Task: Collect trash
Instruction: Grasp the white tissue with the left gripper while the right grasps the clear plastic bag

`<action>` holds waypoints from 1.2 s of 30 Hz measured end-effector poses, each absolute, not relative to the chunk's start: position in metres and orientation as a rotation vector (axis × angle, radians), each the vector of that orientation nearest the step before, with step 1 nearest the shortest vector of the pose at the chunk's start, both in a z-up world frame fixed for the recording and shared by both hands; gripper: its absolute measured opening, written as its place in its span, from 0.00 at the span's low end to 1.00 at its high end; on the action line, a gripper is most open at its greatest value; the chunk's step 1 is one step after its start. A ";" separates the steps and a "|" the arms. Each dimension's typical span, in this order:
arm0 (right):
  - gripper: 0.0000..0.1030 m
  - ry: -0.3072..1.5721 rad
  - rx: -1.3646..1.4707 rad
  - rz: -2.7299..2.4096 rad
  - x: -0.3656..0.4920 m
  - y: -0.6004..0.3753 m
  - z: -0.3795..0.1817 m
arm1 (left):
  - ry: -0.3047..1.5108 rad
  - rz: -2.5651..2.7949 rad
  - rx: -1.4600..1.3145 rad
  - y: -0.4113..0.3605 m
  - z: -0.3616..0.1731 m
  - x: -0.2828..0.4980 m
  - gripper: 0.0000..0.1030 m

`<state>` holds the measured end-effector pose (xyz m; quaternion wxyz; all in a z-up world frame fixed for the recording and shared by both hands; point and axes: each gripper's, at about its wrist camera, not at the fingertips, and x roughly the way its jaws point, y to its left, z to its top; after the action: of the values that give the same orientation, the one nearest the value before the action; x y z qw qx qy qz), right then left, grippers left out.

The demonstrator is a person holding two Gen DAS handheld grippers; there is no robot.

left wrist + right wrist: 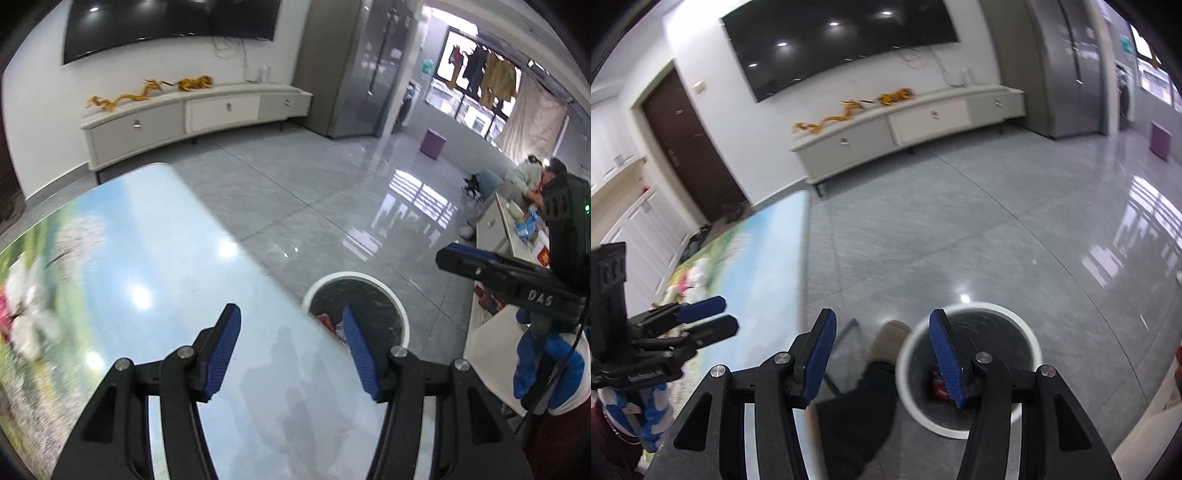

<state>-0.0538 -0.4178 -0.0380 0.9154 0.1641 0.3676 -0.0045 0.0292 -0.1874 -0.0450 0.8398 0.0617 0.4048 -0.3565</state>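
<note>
Hovering over table (155,236) edge – both grippers' fingers spread, empty – left gripper (291,354), right gripper (882,356); bin (1030,332) below beside table

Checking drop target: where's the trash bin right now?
The white trash bin stands on the grey floor just off the table edge, low centre-right in both wrist views, with red scraps inside.

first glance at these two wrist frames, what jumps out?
The white round bin on the grey floor beside the table, dark-lined with some red trash at the bottom, sits right under the open right gripper. The open left gripper hangs empty over the glossy table, whose top is printed with sky and white flowers. Behind, a big dark TV hangs on the wall above a long white cabinet.
</note>
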 end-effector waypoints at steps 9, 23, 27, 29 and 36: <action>0.49 0.750 0.230 0.154 -0.012 -0.333 -0.012 | 0.809 -0.566 0.030 -0.070 -0.038 0.040 0.54; 0.49 0.850 0.128 0.406 0.079 -0.206 -0.041 | 0.843 -0.315 -0.151 0.075 -0.065 0.102 0.51; 0.49 0.877 0.143 0.467 0.116 -0.178 -0.052 | 0.886 -0.297 -0.155 0.074 -0.081 0.133 0.49; 0.49 0.892 0.152 0.491 0.132 -0.165 -0.057 | 0.913 -0.298 -0.168 0.073 -0.088 0.145 0.49; 0.49 0.945 0.142 0.552 0.178 -0.121 -0.080 | 0.949 -0.320 -0.162 0.057 -0.098 0.158 0.44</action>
<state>0.1783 -0.1213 -0.0795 0.8517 0.0672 0.4488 0.2621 0.1576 0.0575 -0.0979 0.8741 -0.0776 0.4543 -0.1532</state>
